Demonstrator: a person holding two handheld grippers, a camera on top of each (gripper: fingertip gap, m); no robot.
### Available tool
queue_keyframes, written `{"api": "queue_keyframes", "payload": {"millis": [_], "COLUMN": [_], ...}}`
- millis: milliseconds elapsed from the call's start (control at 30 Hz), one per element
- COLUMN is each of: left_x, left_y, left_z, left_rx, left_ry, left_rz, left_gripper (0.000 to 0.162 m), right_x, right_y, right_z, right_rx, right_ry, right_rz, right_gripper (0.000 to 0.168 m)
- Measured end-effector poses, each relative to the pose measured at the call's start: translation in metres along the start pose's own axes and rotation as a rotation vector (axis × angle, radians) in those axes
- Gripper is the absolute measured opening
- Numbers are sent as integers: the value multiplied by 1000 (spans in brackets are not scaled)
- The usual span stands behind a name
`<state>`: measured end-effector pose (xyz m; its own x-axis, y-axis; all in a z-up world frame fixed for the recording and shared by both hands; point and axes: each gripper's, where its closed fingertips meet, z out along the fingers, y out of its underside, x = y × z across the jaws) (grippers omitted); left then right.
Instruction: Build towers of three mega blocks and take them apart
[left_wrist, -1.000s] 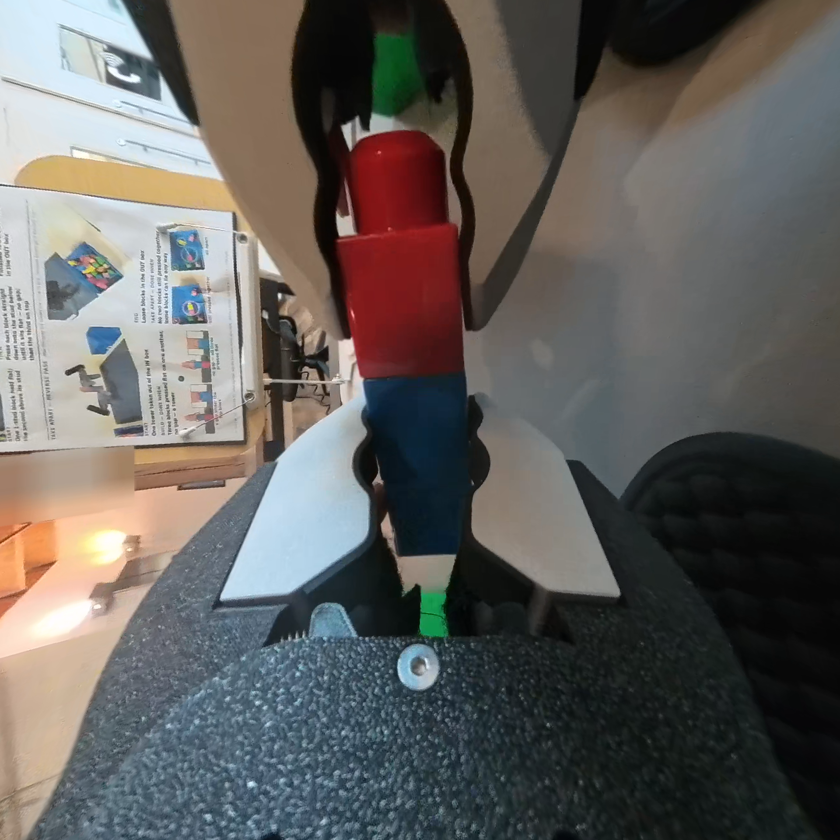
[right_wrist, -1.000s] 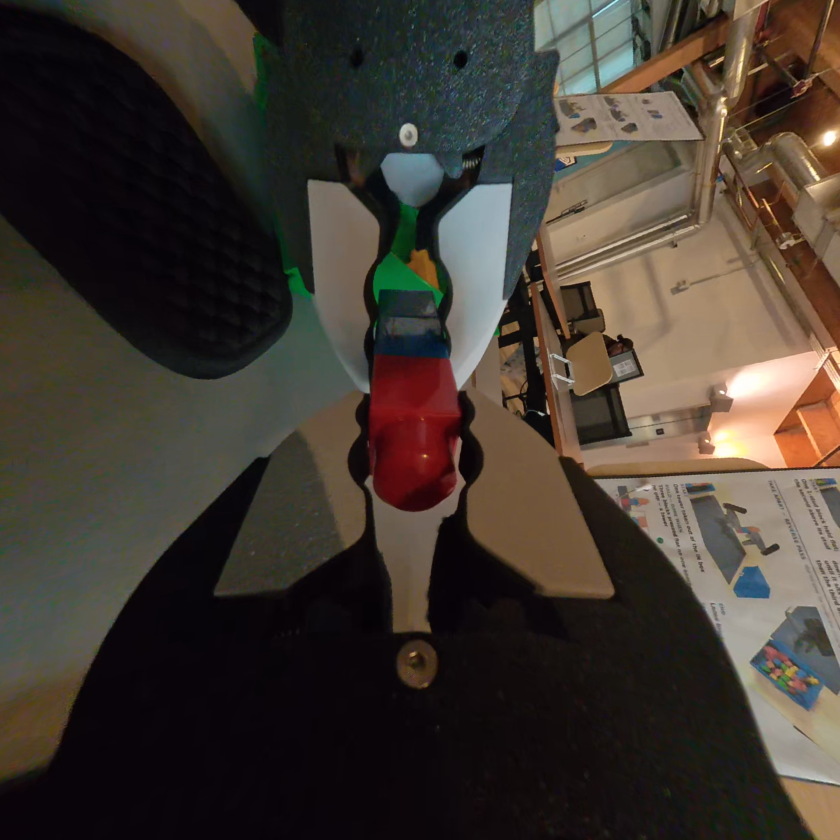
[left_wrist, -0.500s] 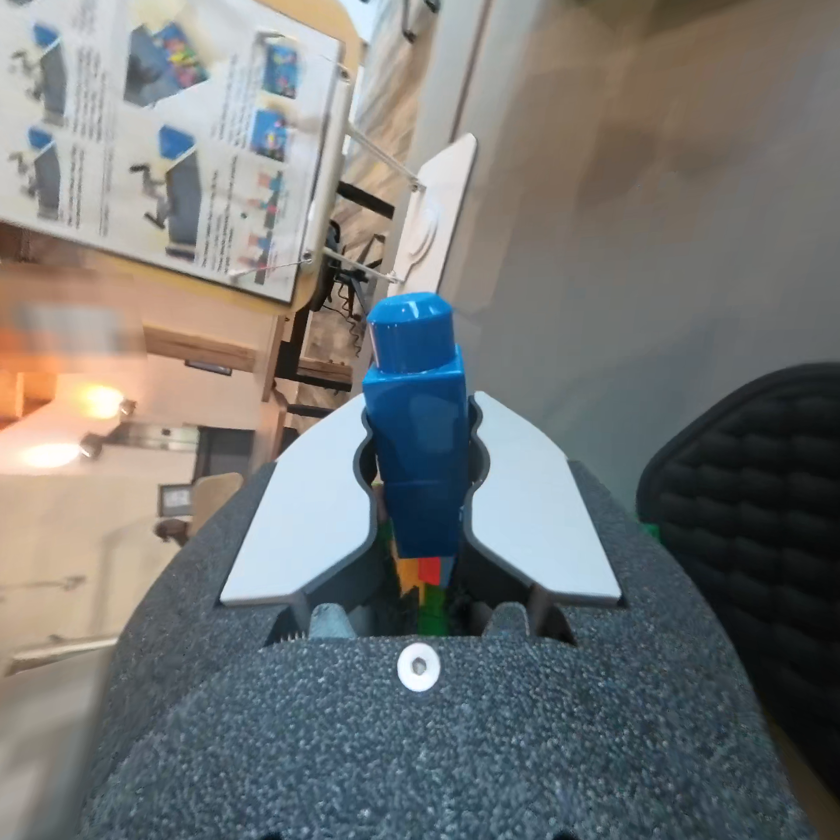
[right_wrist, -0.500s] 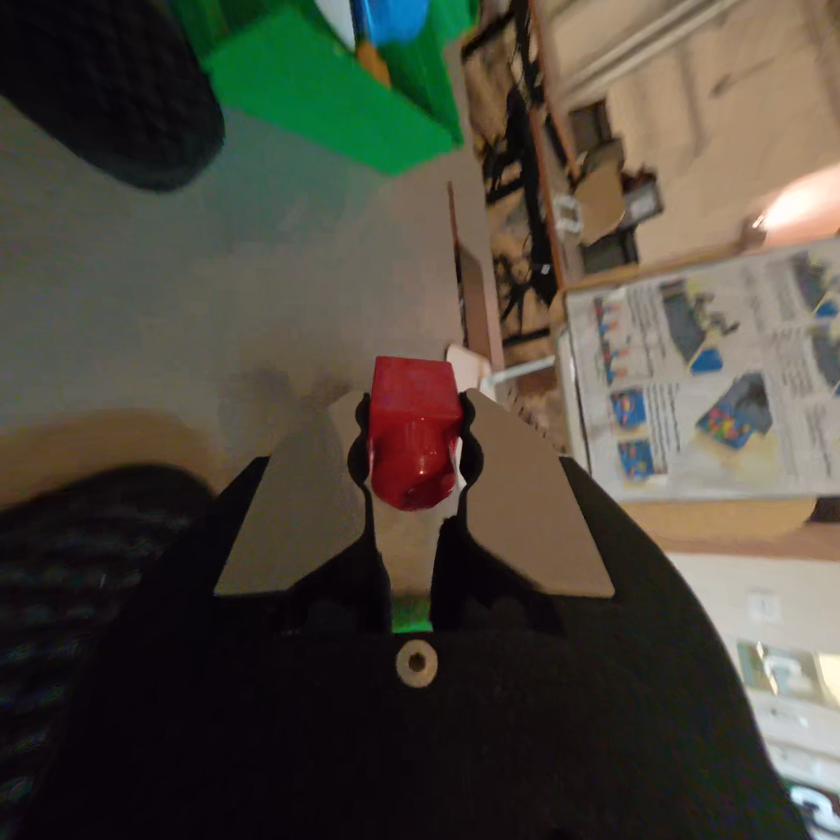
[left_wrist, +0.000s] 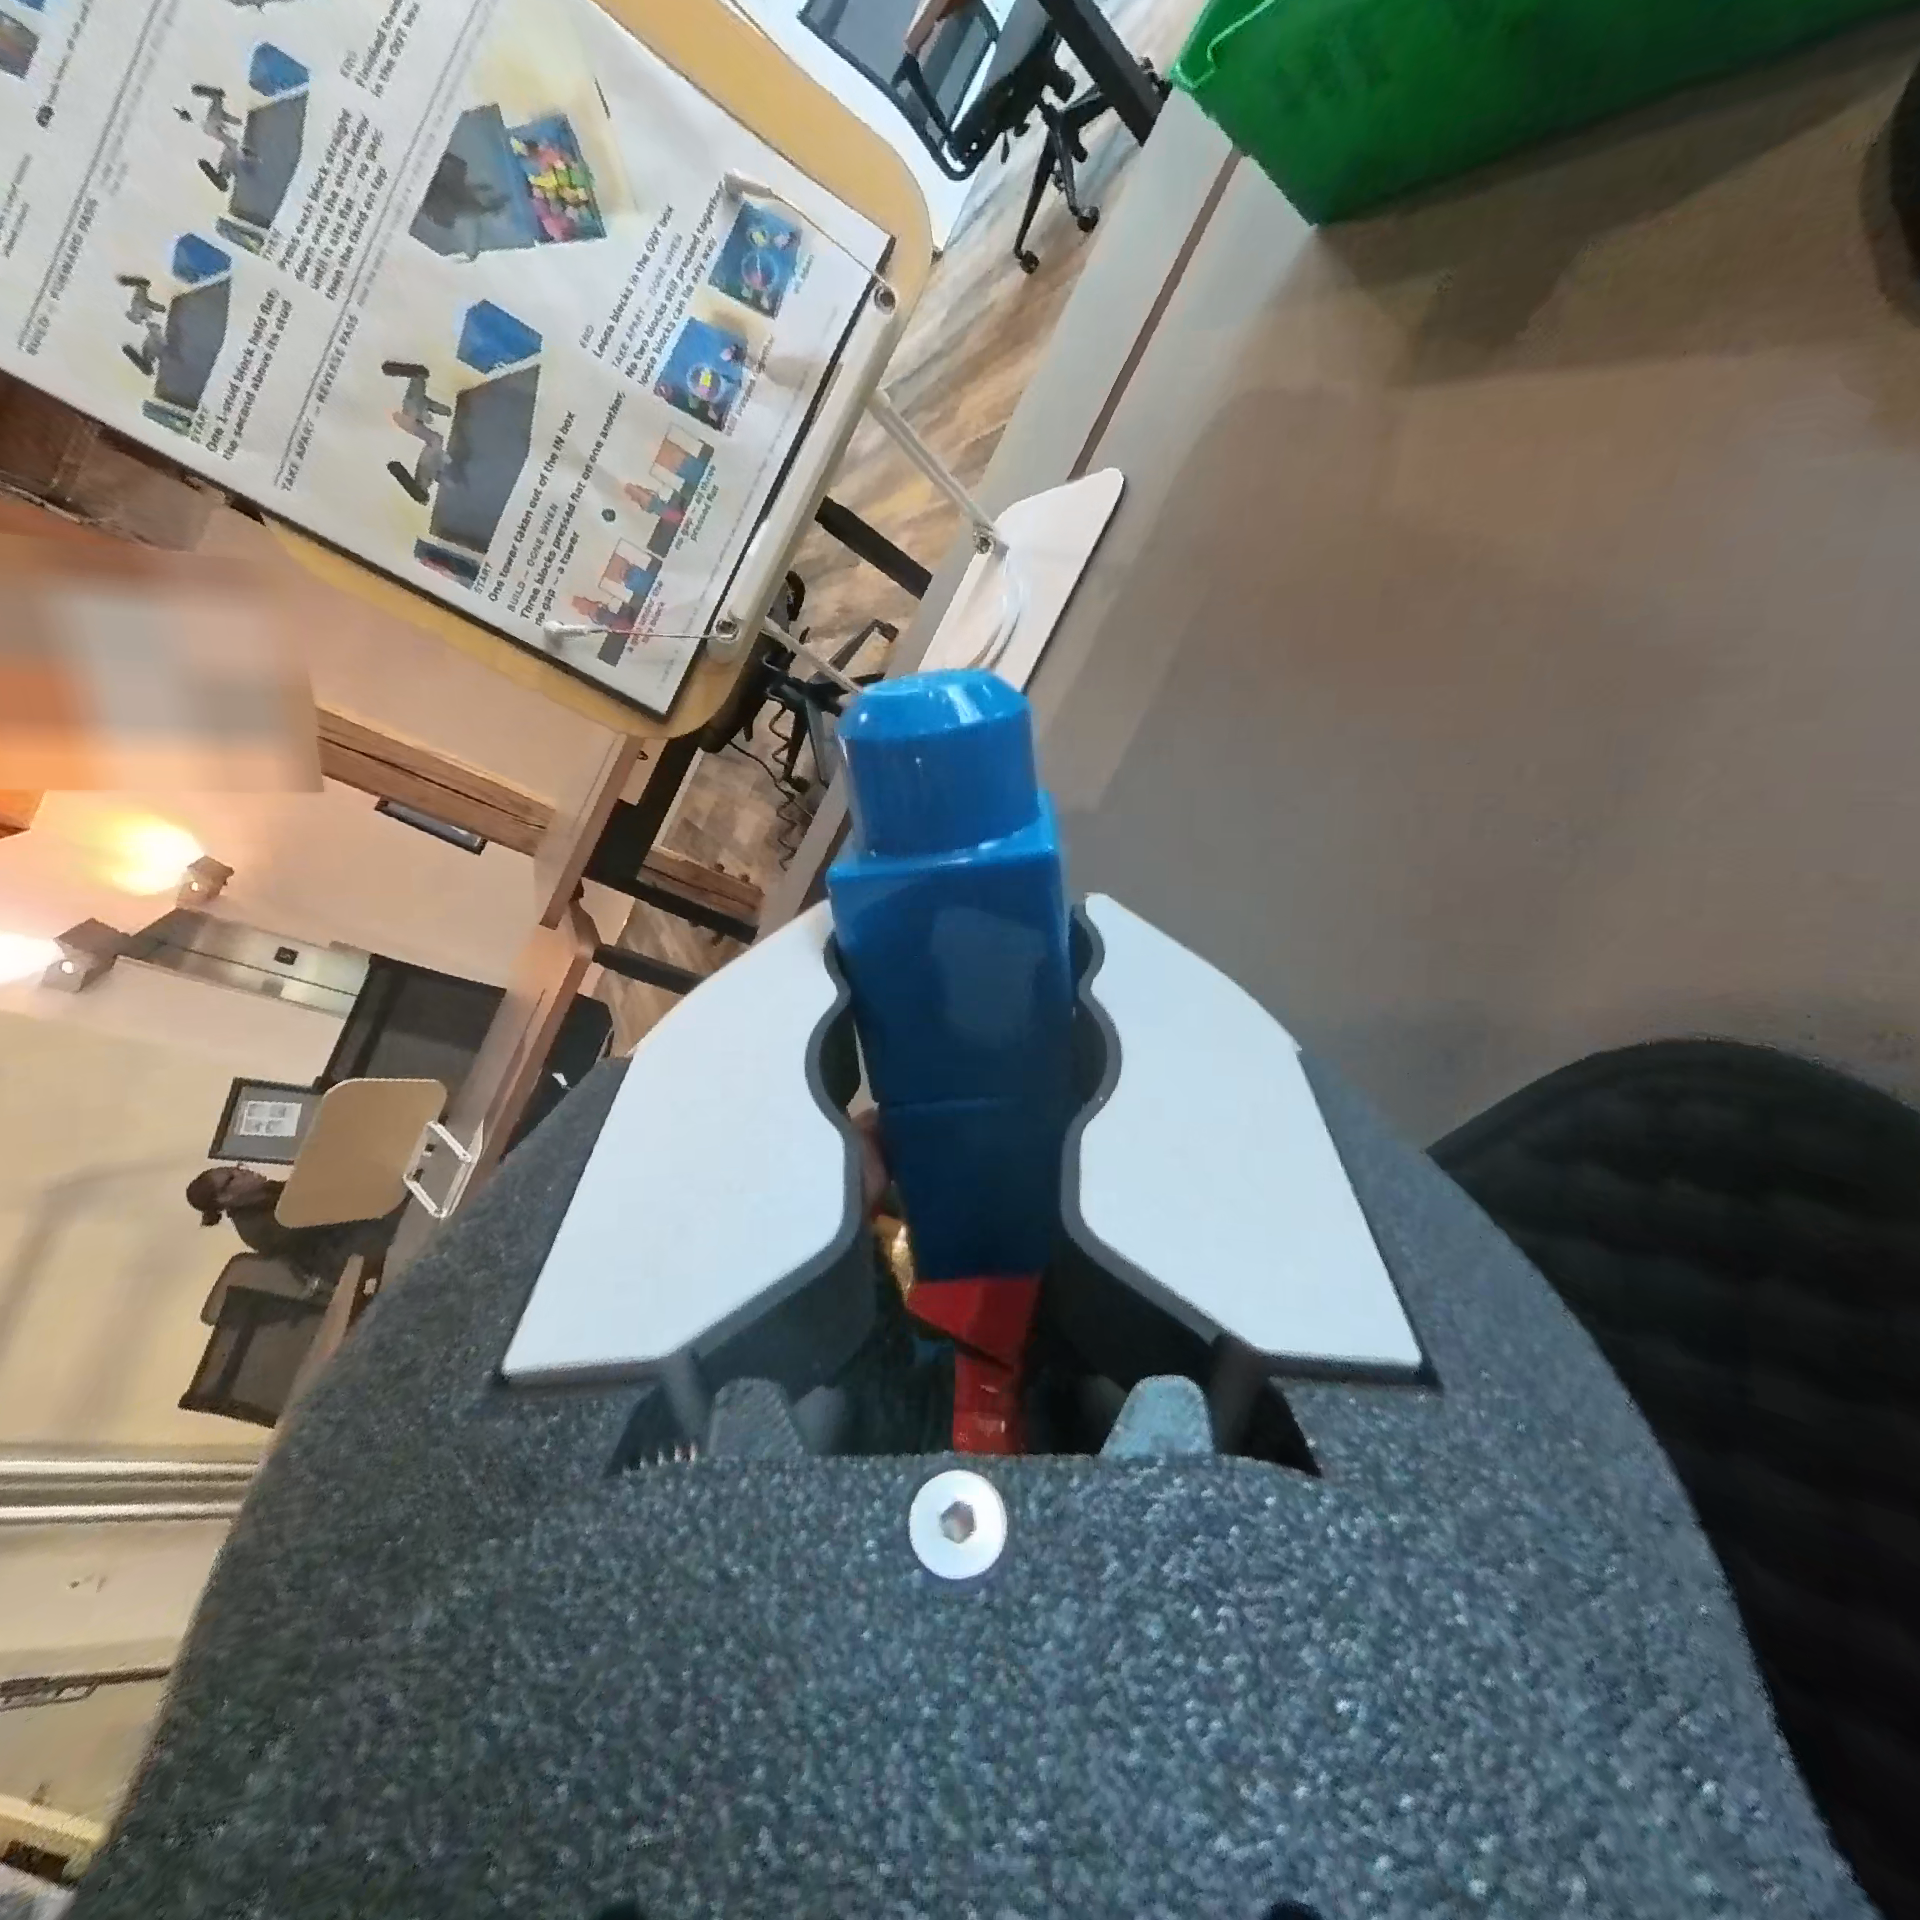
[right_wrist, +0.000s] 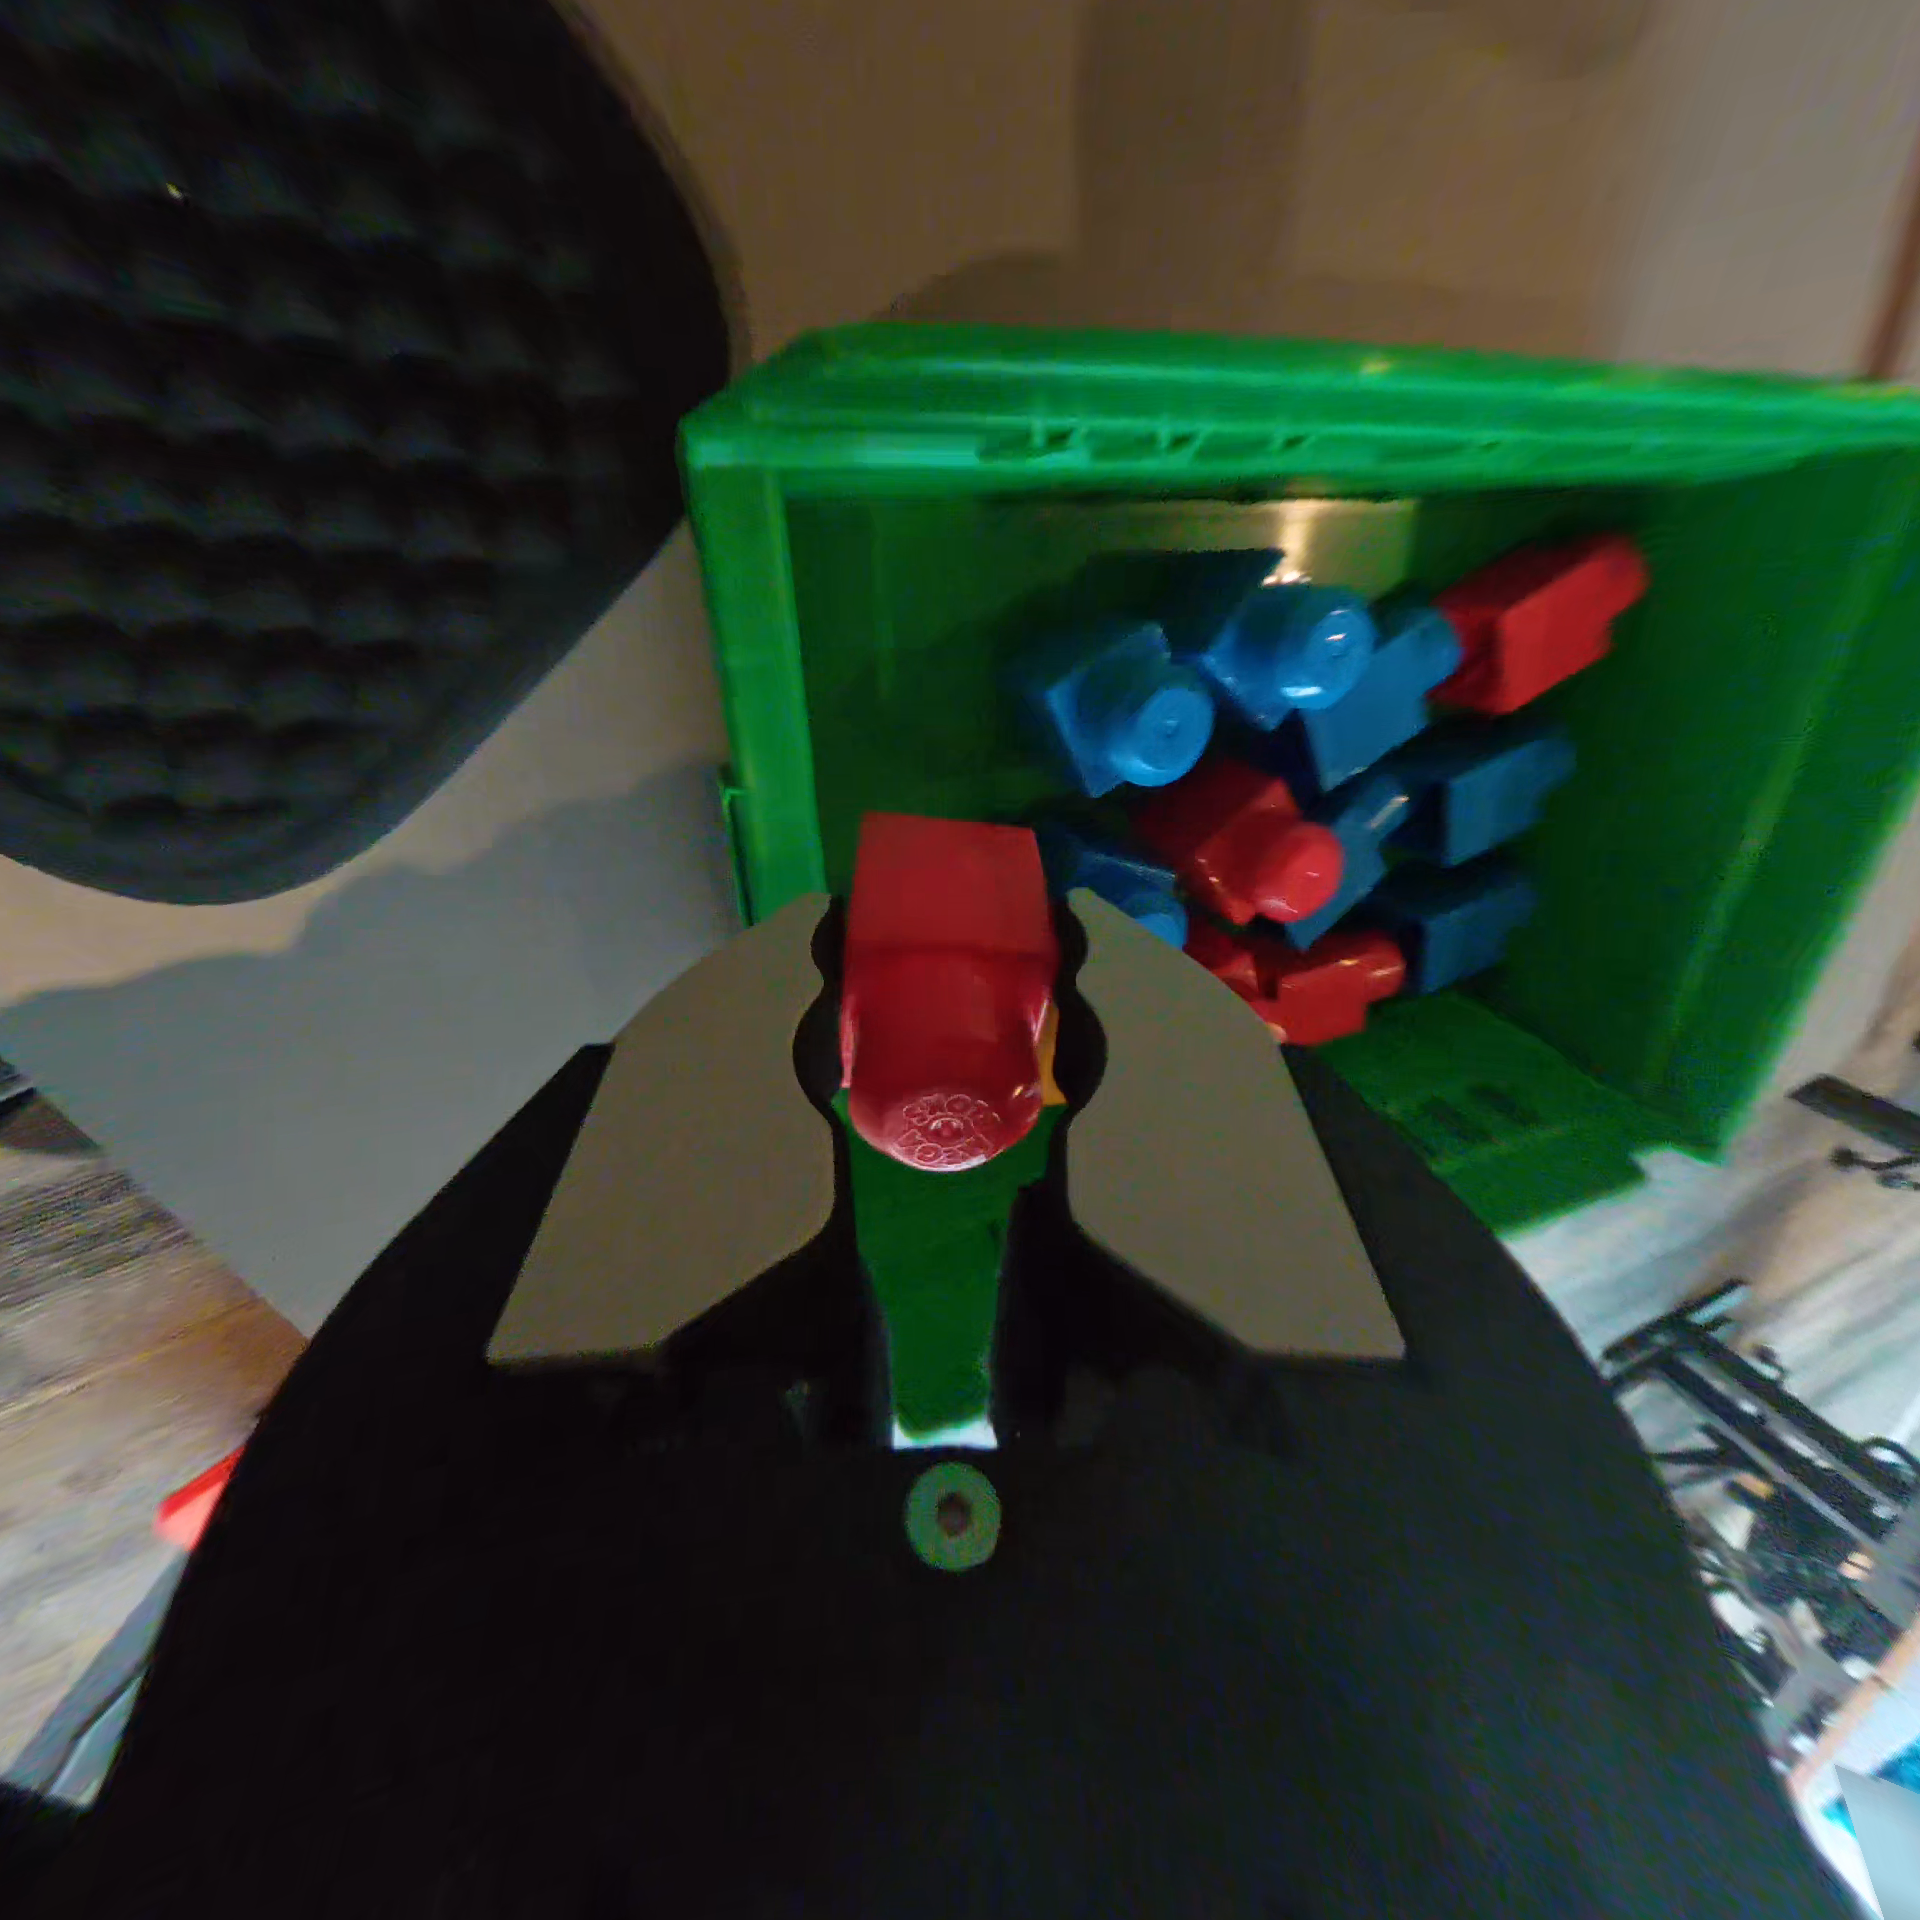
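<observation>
In the left wrist view my left gripper (left_wrist: 961, 935) is shut on a stack of two blue blocks (left_wrist: 956, 997), stud pointing away from me, held in the air. In the right wrist view my right gripper (right_wrist: 945, 914) is shut on a single red block (right_wrist: 940, 966), stud pointing toward the camera, held just in front of a green bin (right_wrist: 748, 644). The bin holds several loose red and blue blocks (right_wrist: 1299, 769). A corner of the green bin (left_wrist: 1455, 114) shows at the top right of the left wrist view.
A black textured pad (right_wrist: 260, 416) lies left of the bin and shows at the right in the left wrist view (left_wrist: 1714, 1299). A standing instruction sheet (left_wrist: 416, 291) and office chairs are beyond the grey table (left_wrist: 1507, 623). A small red piece (right_wrist: 197, 1496) lies low left.
The red block has come off the blue stack. My right gripper carried it away and swung toward the green bin. My left gripper kept the two blue blocks and turned.
</observation>
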<state>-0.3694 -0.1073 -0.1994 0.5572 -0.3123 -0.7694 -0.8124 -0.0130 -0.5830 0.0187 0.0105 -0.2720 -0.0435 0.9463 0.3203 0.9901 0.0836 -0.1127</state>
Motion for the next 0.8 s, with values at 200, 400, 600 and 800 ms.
{"api": "queue_keyframes", "payload": {"millis": [200,400,600,800], "left_x": [2,4,6,15], "left_y": [-4,-4,-5,-7], "left_z": [1,1,2,5], "left_rx": [2,-14,-15,-15], "left_ry": [1,-6,-1,30], "left_rz": [3,33,37,36], "left_gripper": [37,37,37,37], "right_x": [5,1,1,12], "right_y": [-4,3,2,0], "right_z": [44,69,74,42], "right_rx": [-7,-100,-116,-85], "right_ry": [-116,-202,-223,-118], "right_rz": [88,205,247,259], "right_gripper": [37,37,40,49]}}
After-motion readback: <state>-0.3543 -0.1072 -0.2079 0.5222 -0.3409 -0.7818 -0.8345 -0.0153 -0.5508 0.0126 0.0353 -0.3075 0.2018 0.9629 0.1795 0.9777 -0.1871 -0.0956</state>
